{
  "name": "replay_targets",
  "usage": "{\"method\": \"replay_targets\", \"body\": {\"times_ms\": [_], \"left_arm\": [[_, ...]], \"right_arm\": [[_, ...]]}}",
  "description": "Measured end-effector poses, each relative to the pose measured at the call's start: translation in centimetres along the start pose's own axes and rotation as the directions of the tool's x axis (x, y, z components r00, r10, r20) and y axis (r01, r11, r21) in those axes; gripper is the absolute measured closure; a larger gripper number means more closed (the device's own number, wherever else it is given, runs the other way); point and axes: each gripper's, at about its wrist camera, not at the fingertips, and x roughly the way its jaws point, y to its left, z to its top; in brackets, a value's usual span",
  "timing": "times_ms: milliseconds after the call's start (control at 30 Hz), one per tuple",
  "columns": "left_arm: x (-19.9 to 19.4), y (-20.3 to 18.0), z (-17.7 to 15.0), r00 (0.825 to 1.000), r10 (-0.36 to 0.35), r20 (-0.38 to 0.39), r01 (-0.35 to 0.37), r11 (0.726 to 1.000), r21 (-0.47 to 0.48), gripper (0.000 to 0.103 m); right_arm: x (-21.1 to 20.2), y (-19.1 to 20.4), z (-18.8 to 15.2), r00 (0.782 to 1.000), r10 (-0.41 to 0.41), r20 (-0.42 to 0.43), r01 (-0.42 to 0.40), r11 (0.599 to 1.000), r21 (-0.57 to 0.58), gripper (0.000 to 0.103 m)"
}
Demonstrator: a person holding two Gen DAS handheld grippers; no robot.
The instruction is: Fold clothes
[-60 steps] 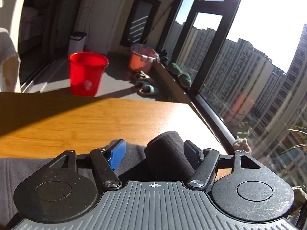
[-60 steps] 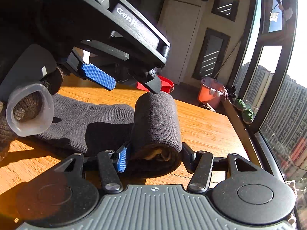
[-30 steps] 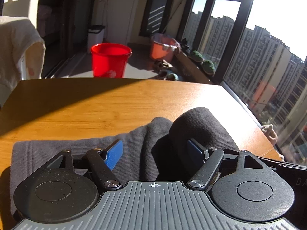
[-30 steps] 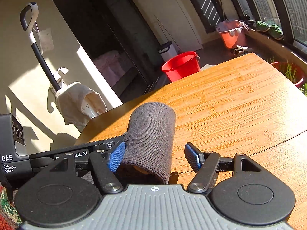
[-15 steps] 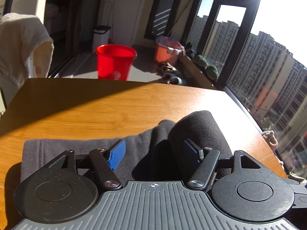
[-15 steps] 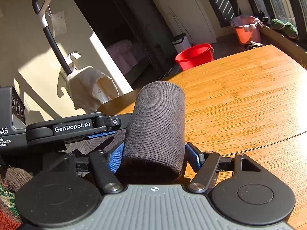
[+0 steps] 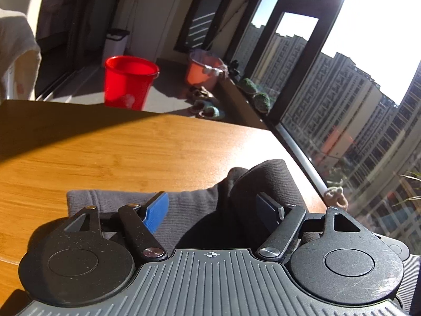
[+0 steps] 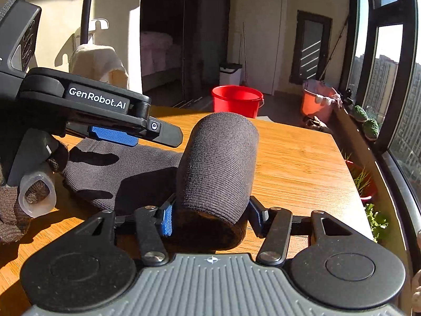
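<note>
A dark grey knit garment lies on the wooden table. One end is wound into a thick roll and the rest lies flat. My right gripper is shut on the near end of the roll, one pad pressed on each side. My left gripper is open and hovers just over the flat cloth, with the roll by its right finger. In the right wrist view a left gripper finger reaches in from the left, held by a gloved hand.
The table's right edge runs close to the roll, with a tall window beyond it. On the floor behind the table stand a red bucket and an orange basin. A cream cloth hangs at the back left.
The right gripper has swung round to face down the table, and its pads have drawn in onto the roll. The left gripper stays open and has shifted slightly over the flat cloth.
</note>
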Motion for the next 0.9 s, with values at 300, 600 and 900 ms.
{"method": "replay_targets", "body": {"times_ms": [300, 600, 900], "left_arm": [[2.6, -1.6, -1.1, 0.989, 0.141, -0.044, -0.134, 0.983, 0.126, 0.027], [2.9, -2.1, -1.6, 0.990, 0.134, -0.042, -0.126, 0.982, 0.143, 0.024], [-0.3, -1.7, 1.3, 1.000, 0.016, 0.027, -0.017, 0.999, 0.045, 0.034]], "right_arm": [[-1.4, -3.0, 0.4, 0.992, 0.111, 0.056, -0.118, 0.982, 0.149, 0.038], [-0.9, -6.0, -0.3, 0.994, 0.084, 0.076, -0.103, 0.951, 0.291, 0.057], [-0.2, 0.2, -1.2, 0.994, -0.096, 0.043, 0.099, 0.990, -0.098, 0.067]]}}
